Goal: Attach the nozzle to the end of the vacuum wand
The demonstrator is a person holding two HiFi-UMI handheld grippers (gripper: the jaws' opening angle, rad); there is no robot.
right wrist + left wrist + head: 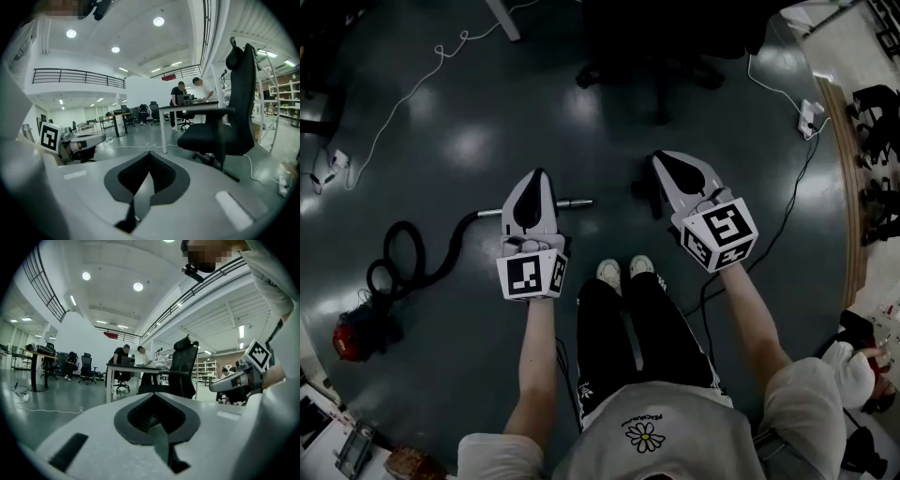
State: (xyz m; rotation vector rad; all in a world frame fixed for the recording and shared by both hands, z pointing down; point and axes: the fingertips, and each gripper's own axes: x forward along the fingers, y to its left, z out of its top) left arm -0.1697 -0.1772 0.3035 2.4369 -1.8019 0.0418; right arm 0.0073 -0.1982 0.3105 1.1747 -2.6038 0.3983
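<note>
In the head view the vacuum's metal wand (pixel 573 202) lies on the dark floor, its free end pointing right. A black hose (pixel 411 255) loops from it to the red vacuum body (pixel 352 339) at lower left. My left gripper (pixel 537 177) hangs over the wand's middle, shut and empty. Further right, my right gripper (pixel 660 161) is shut and empty too. A dark object (pixel 641 193) on the floor just left of it may be the nozzle; it is partly hidden. Both gripper views look level across the room, with the left gripper (pixel 153 397) and the right gripper (pixel 150 154) closed on nothing.
A black office chair base (pixel 649 58) stands ahead, and the same chair (pixel 230 117) fills the right gripper view. White and black cables (pixel 405 97) cross the floor. A wooden table edge (pixel 844 159) runs along the right. Two people work at a desk (pixel 129 363) further off.
</note>
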